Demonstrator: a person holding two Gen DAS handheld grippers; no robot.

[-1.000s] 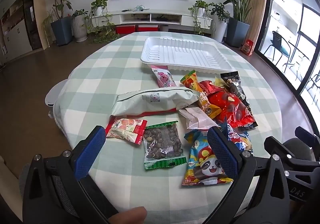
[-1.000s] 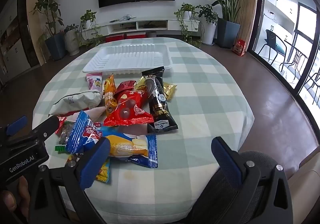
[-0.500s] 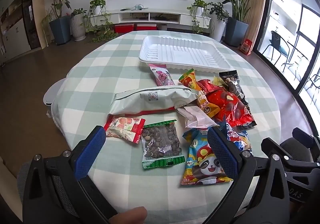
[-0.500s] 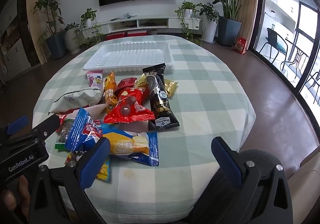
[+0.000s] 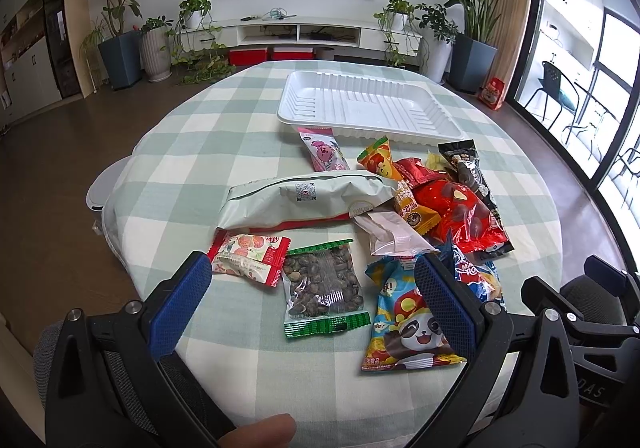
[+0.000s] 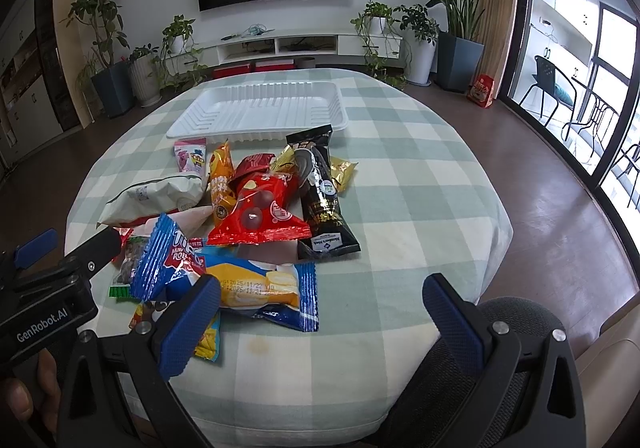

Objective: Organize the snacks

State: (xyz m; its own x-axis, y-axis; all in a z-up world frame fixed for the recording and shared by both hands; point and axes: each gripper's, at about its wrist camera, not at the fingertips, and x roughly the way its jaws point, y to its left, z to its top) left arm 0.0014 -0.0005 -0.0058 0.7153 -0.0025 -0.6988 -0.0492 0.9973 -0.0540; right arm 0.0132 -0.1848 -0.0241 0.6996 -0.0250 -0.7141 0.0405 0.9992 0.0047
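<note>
A: Both cameras have edged a little nearer the snack pile than a second ago; the packets themselves lie where they lay.

B: And the jaws?

A: The left gripper (image 5: 312, 300) has its jaws spread wide with nothing between them, hovering over the clear green-edged packet of dark nuts (image 5: 323, 288) at the near edge of the round counter with the green-and-white checked cloth (image 5: 224, 136). The right gripper (image 6: 320, 324) is likewise released, above the counter's near edge, just beside the blue-and-yellow crisp packet (image 6: 260, 288).

B: Where's the tray?

A: The white ribbed plastic tray (image 5: 368, 104) sits on the far side of the counter, with nothing in it. The pink packet (image 5: 324, 152) lies just in front of its rim. The long pale-green bag (image 5: 304, 200) lies across the middle, the red packet of chocolate balls (image 6: 260, 212) to its right, touching the black-and-gold bar wrapper (image 6: 320, 188). The panda-printed packet (image 5: 404, 324) is near the left gripper's right finger.
</note>
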